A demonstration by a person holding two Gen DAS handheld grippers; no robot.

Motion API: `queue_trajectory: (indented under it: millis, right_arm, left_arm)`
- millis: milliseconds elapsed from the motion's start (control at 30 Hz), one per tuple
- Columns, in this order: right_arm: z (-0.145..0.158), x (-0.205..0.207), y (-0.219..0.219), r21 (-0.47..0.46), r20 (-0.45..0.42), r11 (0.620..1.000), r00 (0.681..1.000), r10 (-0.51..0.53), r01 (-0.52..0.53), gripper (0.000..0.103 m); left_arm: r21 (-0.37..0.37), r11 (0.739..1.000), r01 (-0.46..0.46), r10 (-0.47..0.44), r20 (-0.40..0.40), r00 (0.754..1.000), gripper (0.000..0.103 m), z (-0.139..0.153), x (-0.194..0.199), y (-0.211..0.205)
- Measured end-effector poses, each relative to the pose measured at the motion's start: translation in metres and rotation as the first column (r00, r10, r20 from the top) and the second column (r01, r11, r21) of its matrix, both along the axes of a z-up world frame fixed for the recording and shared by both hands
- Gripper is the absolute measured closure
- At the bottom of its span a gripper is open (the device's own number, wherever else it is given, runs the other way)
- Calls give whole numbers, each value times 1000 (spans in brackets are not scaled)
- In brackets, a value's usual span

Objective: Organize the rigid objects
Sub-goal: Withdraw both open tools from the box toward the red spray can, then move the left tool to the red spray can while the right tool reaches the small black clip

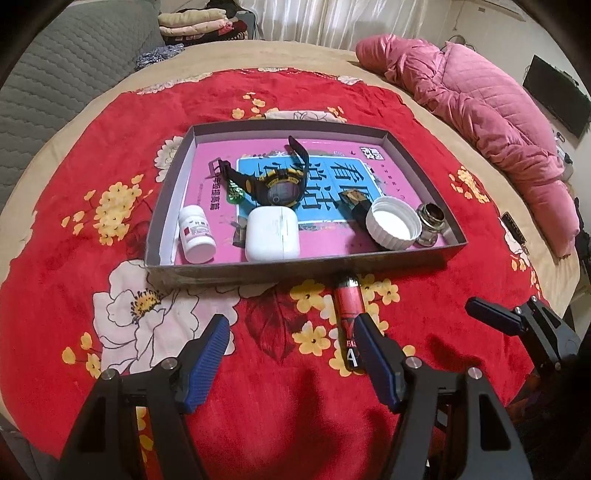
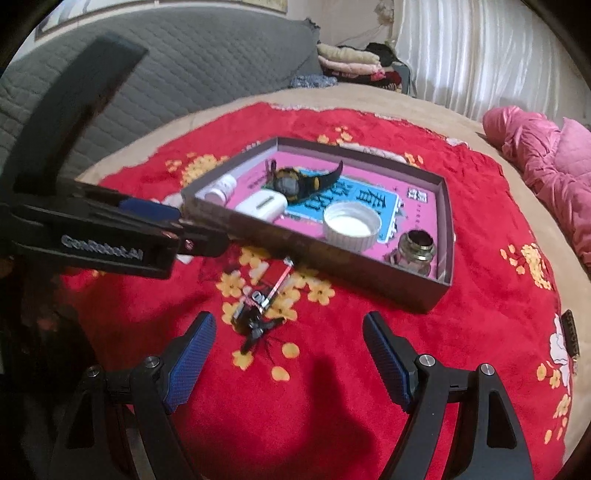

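Observation:
A shallow grey tray (image 1: 295,271) lies on the red flowered blanket, lined with a pink book. It holds a black-and-yellow watch (image 1: 277,182), a white pill bottle (image 1: 197,236), a white earbud case (image 1: 271,233), a white ribbed cap (image 1: 393,222) and a small glass jar (image 1: 430,221). A red lighter (image 2: 267,290) lies on the blanket just outside the tray's near wall. My right gripper (image 2: 288,328) hovers open right behind it, nothing between its pads. My left gripper (image 1: 291,332) is open and empty, its right finger (image 1: 369,343) covering the lighter's (image 1: 347,302) near end.
A pink quilted jacket (image 1: 480,110) lies heaped at the right of the bed. A grey padded headboard (image 2: 166,74) and folded clothes (image 1: 199,22) stand behind. A small dark strip (image 2: 570,332) lies on the blanket at the right. In the right wrist view the left gripper (image 2: 195,230) reaches in from the left.

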State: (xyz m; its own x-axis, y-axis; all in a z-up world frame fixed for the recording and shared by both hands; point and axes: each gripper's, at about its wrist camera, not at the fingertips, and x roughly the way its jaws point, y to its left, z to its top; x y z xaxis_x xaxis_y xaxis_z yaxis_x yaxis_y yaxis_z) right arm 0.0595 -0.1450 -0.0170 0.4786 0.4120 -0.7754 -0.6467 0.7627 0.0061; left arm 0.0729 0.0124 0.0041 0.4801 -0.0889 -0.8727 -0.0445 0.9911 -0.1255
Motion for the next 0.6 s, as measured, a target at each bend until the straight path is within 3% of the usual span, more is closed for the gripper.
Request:
queue_trajectory:
  millis: [400,600]
  right_arm:
    - [-29,16,6,15,-135,999,990,-46,48,20]
    - [-39,21,9,-47,-116,997,991,-66,61,20]
  left_arm:
    - [0,1000,6,-6,-37,999,34,-15,1,-2]
    - [2,1000,8,-8,-44,999,34,-18,1,-2]
